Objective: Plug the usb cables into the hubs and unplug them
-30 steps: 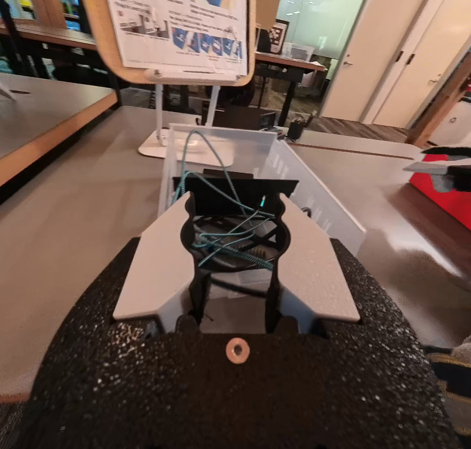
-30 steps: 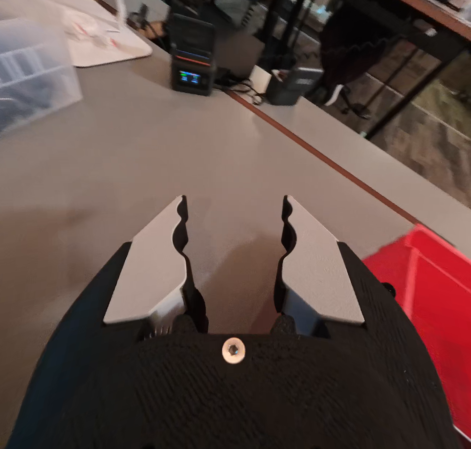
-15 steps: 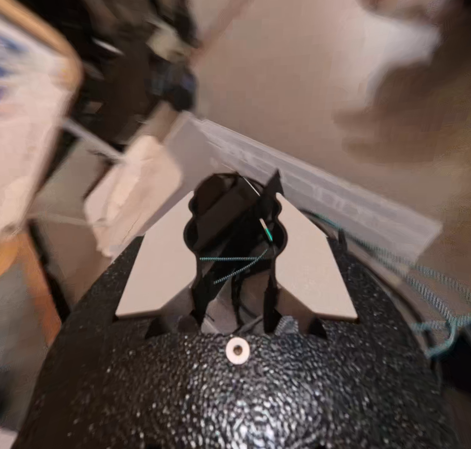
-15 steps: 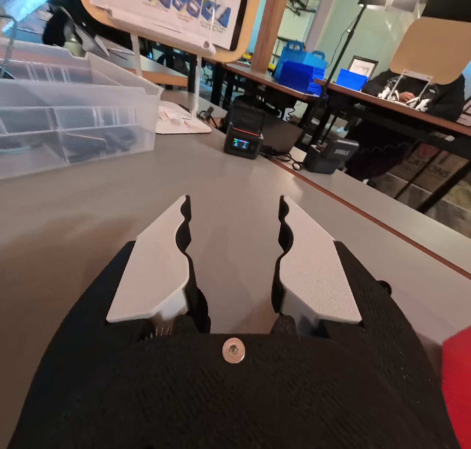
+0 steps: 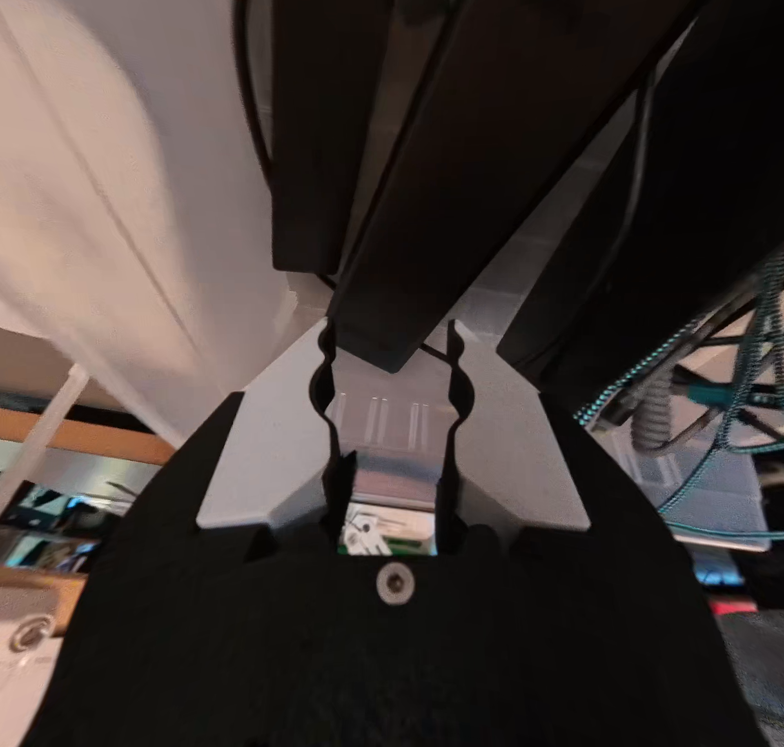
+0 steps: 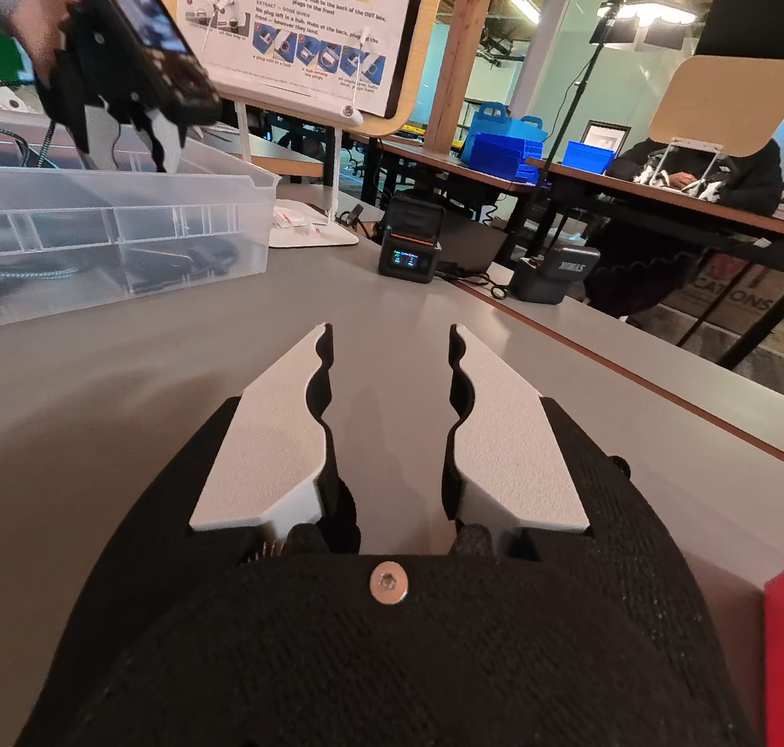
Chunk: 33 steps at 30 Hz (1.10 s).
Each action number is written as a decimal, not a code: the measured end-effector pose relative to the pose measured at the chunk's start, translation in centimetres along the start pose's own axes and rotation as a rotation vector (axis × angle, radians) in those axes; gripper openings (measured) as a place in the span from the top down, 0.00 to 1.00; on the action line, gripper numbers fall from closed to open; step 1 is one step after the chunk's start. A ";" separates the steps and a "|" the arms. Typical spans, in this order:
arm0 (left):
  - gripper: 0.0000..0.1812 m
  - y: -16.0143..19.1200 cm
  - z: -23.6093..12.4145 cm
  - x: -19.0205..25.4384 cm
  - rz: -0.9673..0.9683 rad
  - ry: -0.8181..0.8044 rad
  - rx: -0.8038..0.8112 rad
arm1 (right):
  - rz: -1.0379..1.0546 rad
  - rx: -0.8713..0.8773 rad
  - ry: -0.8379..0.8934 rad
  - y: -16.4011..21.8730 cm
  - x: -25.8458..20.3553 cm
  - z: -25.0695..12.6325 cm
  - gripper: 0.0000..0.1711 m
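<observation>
Firstly, left wrist view: we log our left tool spread, a black hub at its tips, unpinched, teal cables rightward. Right wrist view: right tool spread, empty, over the grey counter; clear bin far left.

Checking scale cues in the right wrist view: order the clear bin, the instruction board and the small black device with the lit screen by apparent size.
1. clear bin
2. instruction board, cropped, so its rank against the bin is unsure
3. small black device, farther off
</observation>
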<state>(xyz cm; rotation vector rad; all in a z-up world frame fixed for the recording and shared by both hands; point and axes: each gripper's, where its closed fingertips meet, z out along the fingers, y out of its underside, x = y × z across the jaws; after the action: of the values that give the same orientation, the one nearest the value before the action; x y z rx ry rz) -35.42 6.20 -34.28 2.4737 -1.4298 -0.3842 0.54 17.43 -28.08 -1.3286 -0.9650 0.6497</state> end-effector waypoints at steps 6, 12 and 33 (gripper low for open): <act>0.62 -0.5 1.3 0.0 0.129 0.000 -0.037 | -0.008 -0.010 -0.026 0.1 -0.5 0.2 0.69; 0.62 -0.2 2.6 -0.2 0.135 0.047 -0.060 | 0.003 -0.009 -0.034 0.1 -0.6 0.2 0.70; 0.66 1.2 -4.2 -0.9 -0.024 -0.448 0.119 | 0.003 -0.015 -0.050 0.2 -0.8 0.4 0.71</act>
<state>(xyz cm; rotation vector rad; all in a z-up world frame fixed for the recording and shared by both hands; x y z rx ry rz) -35.35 6.81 -29.90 2.6111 -1.6234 -0.9317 -0.12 17.00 -28.43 -1.3330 -1.0104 0.6822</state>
